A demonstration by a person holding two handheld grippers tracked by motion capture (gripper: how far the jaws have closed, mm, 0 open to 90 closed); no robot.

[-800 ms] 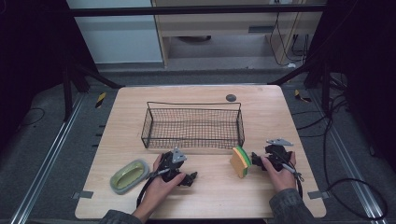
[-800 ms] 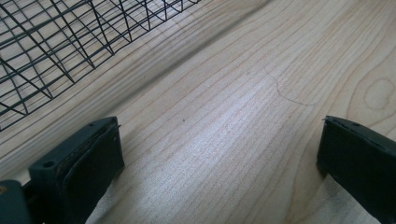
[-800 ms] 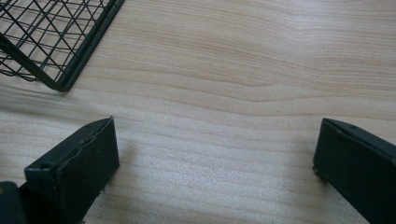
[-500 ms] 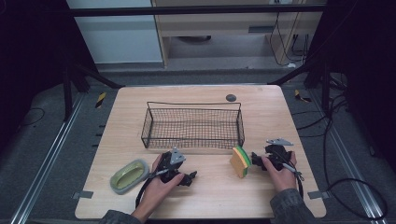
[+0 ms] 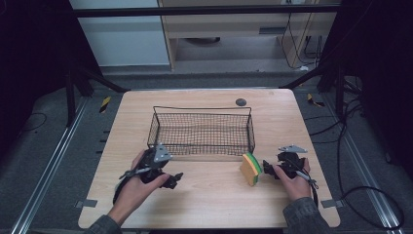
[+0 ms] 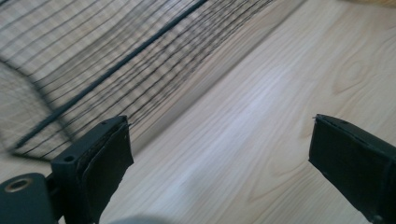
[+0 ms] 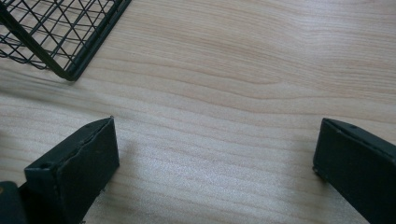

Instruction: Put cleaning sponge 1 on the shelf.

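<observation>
My left gripper (image 5: 168, 179) rests low on the pale wooden table (image 5: 209, 204), its jaws spread wide with nothing but bare wood grain between them. In the left gripper view the pads (image 6: 105, 161) frame the tabletop, and the black wire mesh basket (image 6: 93, 60) runs along just beyond the left-hand jaw, close but not touching.

My right gripper (image 5: 271, 168) lies on the other side of the table, jaws equally wide and holding nothing. In the right gripper view only wood lies between the pads (image 7: 88, 158), with one corner of the basket (image 7: 60, 37) showing at the upper left.

Counting outward: two grippers, one in each of my hands. One sponge (image 5: 251, 168), yellow with a green scouring layer, stands on edge just beside my right gripper's tips, near the basket's right front corner and outside it. One basket (image 5: 202, 131), rectangular and empty, sits mid-table between and beyond both hands. One small dark round disc (image 5: 240, 102) lies on the table behind the basket, near the far edge.

The basket's front wall stands between my left gripper and the far half of the table. Between my right gripper and the sponge the table is bare.
</observation>
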